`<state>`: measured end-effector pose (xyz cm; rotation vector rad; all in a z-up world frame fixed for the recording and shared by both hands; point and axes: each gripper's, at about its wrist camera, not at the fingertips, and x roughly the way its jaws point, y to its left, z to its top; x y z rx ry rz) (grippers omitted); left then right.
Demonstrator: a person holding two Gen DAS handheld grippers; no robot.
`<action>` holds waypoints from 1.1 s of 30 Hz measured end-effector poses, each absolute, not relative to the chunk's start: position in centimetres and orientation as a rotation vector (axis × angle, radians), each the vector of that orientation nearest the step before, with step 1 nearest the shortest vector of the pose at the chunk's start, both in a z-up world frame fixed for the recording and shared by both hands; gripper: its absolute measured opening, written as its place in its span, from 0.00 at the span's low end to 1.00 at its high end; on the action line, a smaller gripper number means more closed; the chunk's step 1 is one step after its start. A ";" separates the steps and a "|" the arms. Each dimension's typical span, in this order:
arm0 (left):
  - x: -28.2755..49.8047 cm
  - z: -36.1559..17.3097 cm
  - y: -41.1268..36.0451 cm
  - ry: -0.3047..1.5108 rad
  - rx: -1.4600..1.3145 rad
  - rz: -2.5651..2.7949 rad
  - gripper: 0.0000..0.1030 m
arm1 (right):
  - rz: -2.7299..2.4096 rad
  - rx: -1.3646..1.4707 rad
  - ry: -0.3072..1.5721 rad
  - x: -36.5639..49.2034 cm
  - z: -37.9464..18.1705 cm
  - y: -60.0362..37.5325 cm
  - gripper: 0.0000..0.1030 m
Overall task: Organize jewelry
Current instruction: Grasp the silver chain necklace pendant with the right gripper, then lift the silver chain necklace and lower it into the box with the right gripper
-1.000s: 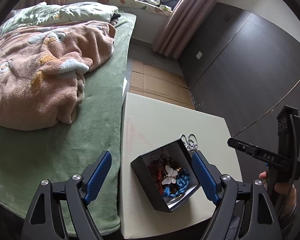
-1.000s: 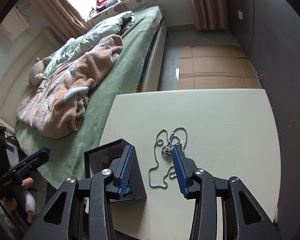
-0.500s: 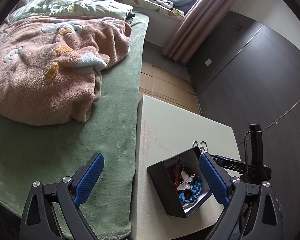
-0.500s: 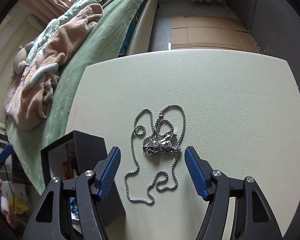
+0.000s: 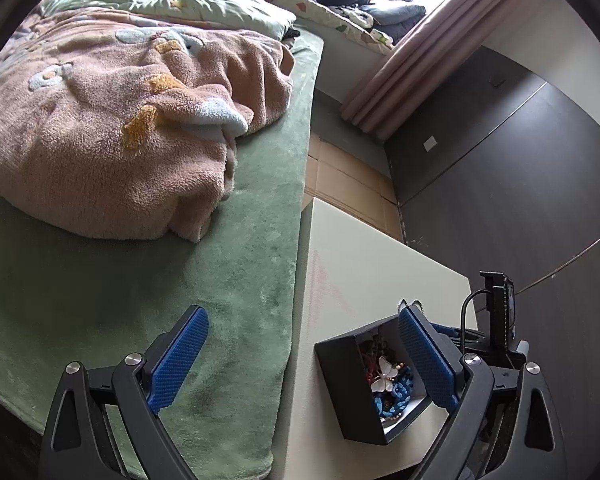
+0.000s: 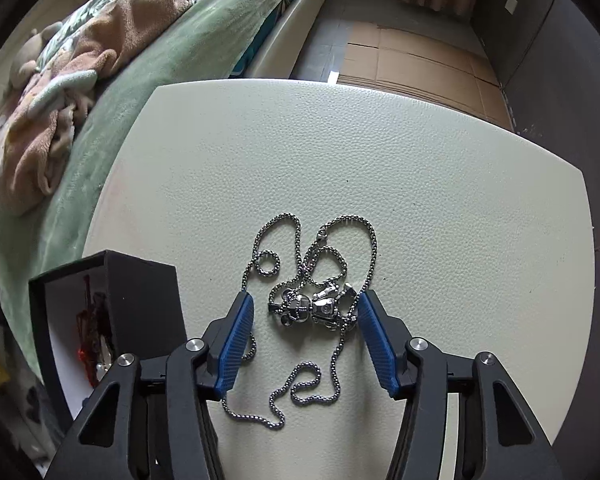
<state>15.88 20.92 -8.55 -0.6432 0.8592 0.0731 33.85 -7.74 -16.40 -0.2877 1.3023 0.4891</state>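
My right gripper (image 6: 305,307) points down at the table (image 6: 440,184) with its jaws apart on either side of the necklace (image 6: 314,304). The pads are not pressing yet, though the jaws have just been closing on it. I'd aim for the pendant, the bulkiest part, and close fully before lifting slowly, since I expect the loose chain to trail and snag. The box (image 6: 112,300) sits just left of the necklace, open, with other jewelry inside. My left gripper (image 5: 302,354) hangs wide open and empty, its right pad over the box (image 5: 374,380); I'd keep it clear.

Compared with a second ago, the right gripper has dropped much closer to the necklace, and the left one has opened wider.
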 end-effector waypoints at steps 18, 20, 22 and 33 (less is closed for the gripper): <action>14.7 -7.5 21.1 0.834 -0.663 0.062 0.93 | 0.543 -0.178 1.235 33.2 -12.9 -10.2 0.16; 14.6 -7.5 21.1 0.834 -0.663 0.060 0.93 | 0.546 -0.164 1.218 33.2 -12.2 -10.5 0.16; 14.6 -7.5 21.1 0.833 -0.664 0.060 0.93 | 0.557 -0.152 1.194 32.9 -11.0 -10.6 0.16; 14.3 -6.5 20.0 0.822 -0.628 0.048 0.93 | 0.638 -0.109 0.982 29.8 0.1 -10.1 0.03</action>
